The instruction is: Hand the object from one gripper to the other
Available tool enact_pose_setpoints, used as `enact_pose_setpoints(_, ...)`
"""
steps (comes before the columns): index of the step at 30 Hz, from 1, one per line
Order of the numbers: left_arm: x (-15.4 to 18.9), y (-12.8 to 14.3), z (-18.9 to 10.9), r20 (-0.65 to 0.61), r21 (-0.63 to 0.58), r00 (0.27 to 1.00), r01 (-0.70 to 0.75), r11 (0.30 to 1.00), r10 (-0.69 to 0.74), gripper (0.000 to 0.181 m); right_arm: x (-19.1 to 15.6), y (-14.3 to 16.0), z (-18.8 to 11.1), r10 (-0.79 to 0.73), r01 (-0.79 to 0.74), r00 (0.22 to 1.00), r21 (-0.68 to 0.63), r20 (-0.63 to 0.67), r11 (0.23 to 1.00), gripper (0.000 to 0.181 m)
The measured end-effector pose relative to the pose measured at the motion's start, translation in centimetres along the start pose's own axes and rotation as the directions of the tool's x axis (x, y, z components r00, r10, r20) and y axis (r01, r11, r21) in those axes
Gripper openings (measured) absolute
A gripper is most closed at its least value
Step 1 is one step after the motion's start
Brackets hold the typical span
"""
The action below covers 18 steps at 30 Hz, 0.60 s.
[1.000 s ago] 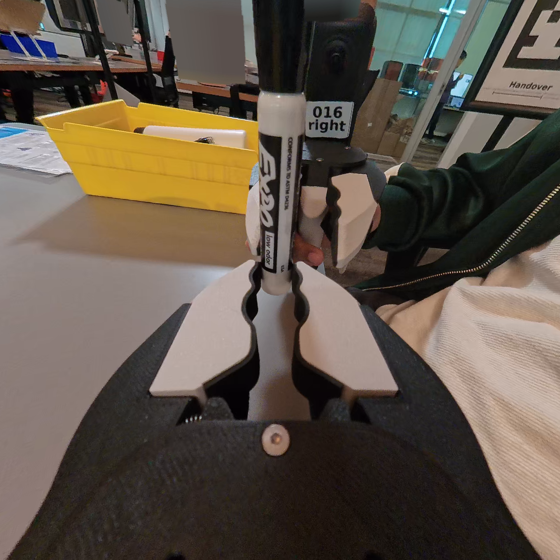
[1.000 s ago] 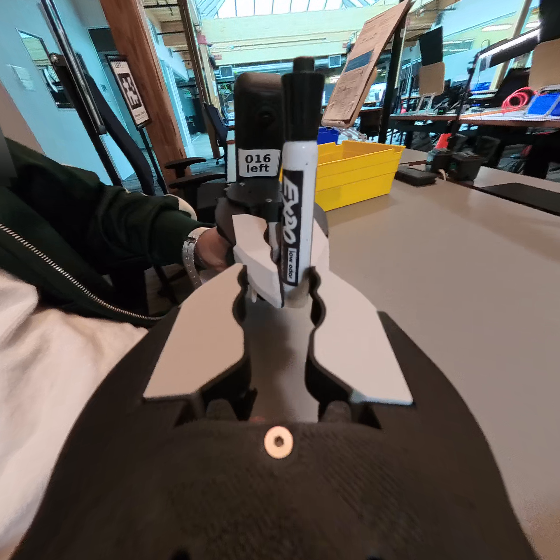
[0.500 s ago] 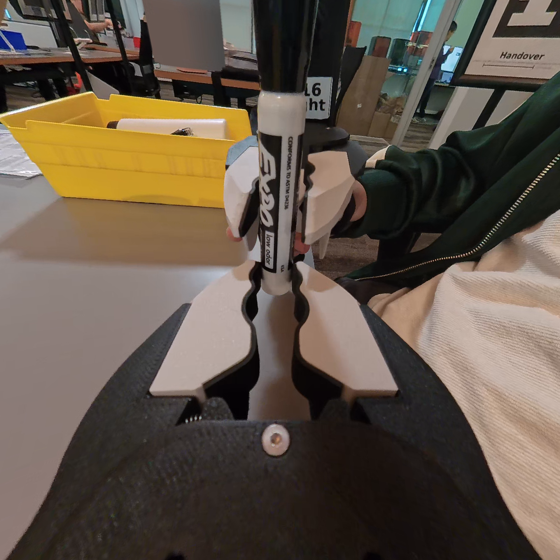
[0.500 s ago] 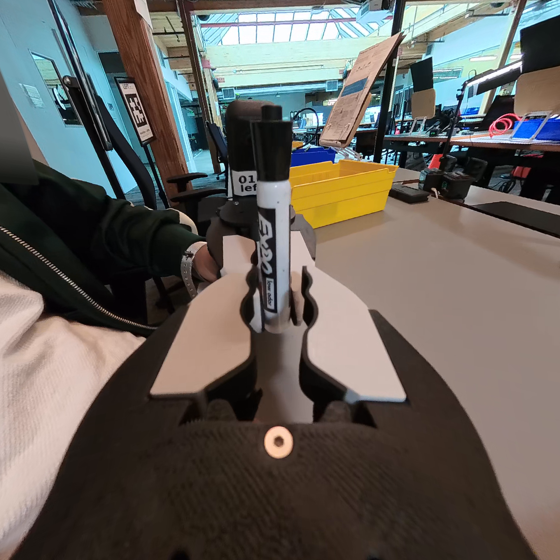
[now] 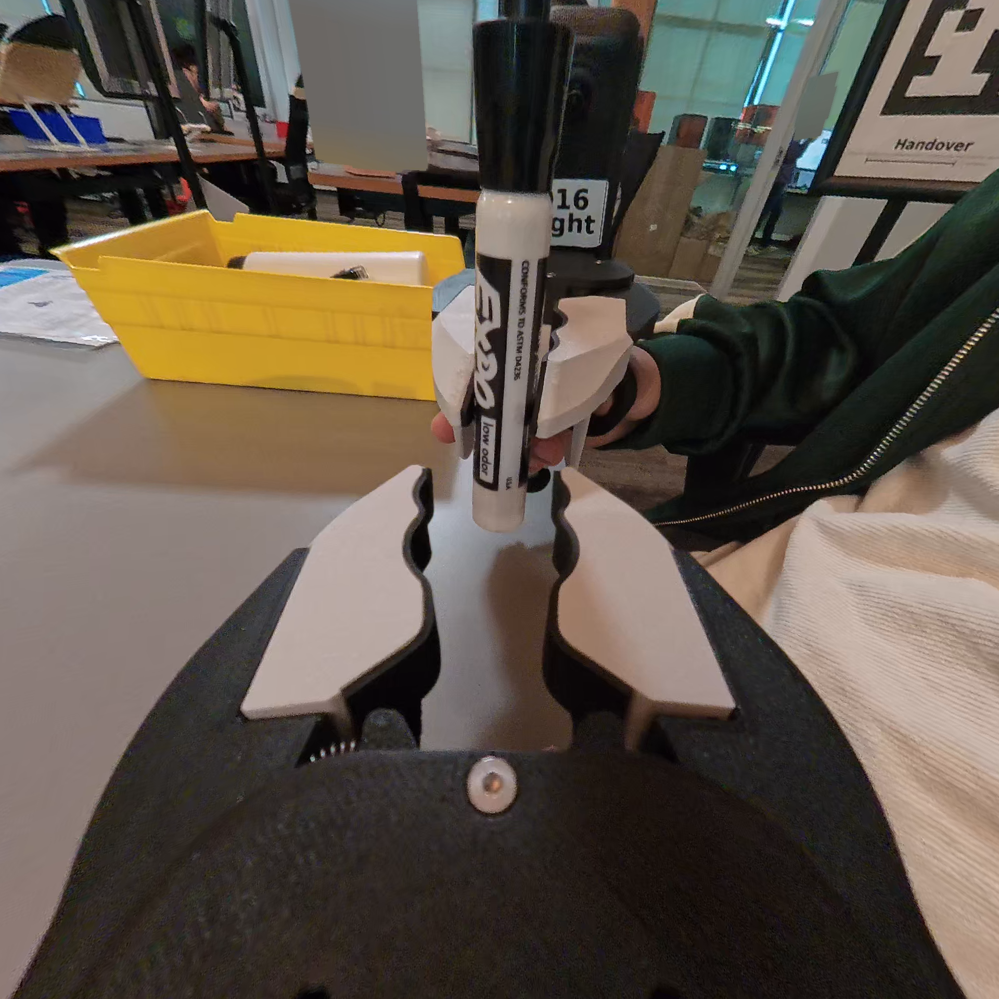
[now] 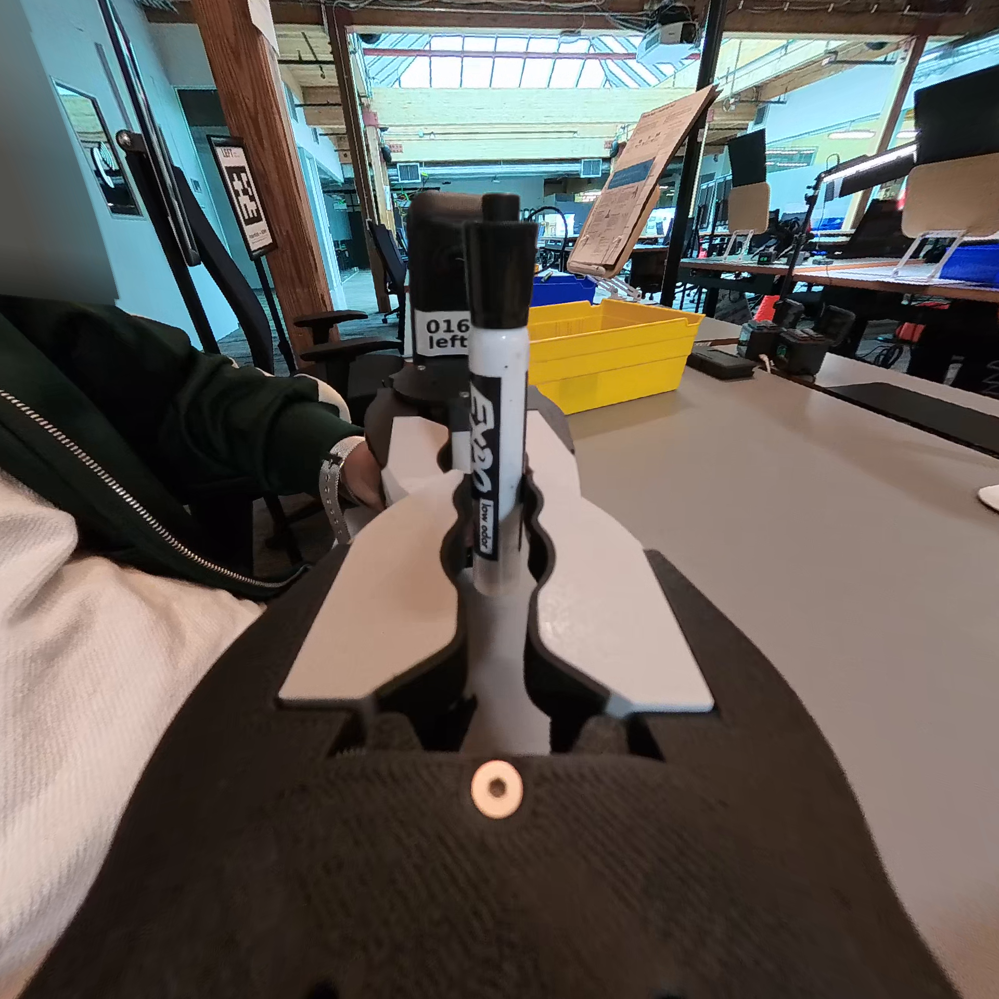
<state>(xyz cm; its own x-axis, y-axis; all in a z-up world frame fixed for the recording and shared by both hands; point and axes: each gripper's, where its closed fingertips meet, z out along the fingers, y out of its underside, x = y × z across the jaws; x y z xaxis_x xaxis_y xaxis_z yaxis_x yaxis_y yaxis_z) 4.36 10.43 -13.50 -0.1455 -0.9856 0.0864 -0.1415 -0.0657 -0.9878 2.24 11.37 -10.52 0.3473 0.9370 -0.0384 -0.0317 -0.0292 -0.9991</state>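
A dry-erase marker (image 5: 500, 378) with a white barrel and black cap stands upright above the grey table. My right gripper (image 6: 496, 492) is shut on its lower barrel (image 6: 497, 432). In the left wrist view the right gripper (image 5: 511, 378) shows farther off, clamped on the marker's middle. My left gripper (image 5: 492, 481) is open, with the marker's bottom end between its fingertips and a gap on each side. The left gripper (image 6: 481, 448) also shows behind the marker in the right wrist view.
A yellow bin (image 5: 259, 324) holding a white cylinder (image 5: 335, 265) stands on the grey table (image 5: 162, 486) behind the grippers; it also shows in the right wrist view (image 6: 611, 357). A paper sheet (image 5: 43, 313) lies at far left. The person's green sleeve (image 5: 784, 367) and torso are close. Left and right tips are no more than a few centimetres apart.
My right gripper has closed on the marker. My left gripper has opened and let go of it, and its fingers now stand apart around the marker's bottom end.
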Motion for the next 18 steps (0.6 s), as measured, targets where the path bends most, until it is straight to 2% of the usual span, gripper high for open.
enact_pose_setpoints(4, -0.6, -0.7, -0.4, 0.028, 0.048, 1.0, 0.012, 0.999, -0.014, 0.059, 0.3, 0.0, -0.2, 0.019, -0.019, 1.0, 0.004, -0.006, 1.0, 0.019)
enact_pose_setpoints(7, -0.8, -1.8, -1.0, 0.032, 0.116, 0.999, 0.031, 0.993, -0.035, 0.063, 0.3, 0.3, -0.1, 0.028, -0.028, 1.0, -0.009, -0.006, 1.0, 0.019)
enact_pose_setpoints(9, -0.7, -2.6, -1.5, 0.027, 0.158, 0.999, 0.032, 0.987, -0.037, 0.058, 0.3, 0.6, 0.0, 0.029, -0.029, 1.0, -0.026, -0.004, 0.999, 0.019)
enact_pose_setpoints(11, -0.3, -3.2, -2.1, 0.014, 0.181, 1.0, 0.022, 0.983, -0.025, 0.038, 0.2, 1.1, 0.2, 0.032, -0.031, 0.999, -0.05, 0.004, 0.998, 0.019)
enact_pose_setpoints(12, -0.2, -3.5, -2.3, 0.009, 0.188, 1.0, 0.016, 0.982, -0.018, 0.034, 0.1, 1.3, 0.4, 0.033, -0.033, 0.999, -0.062, 0.008, 0.998, 0.019)
enact_pose_setpoints(18, 0.4, -3.8, -2.2, -0.013, 0.196, 1.0, 0.017, 0.981, -0.015, 0.03, -0.4, 1.8, 0.7, 0.021, -0.019, 0.999, -0.09, 0.026, 0.996, 0.019)
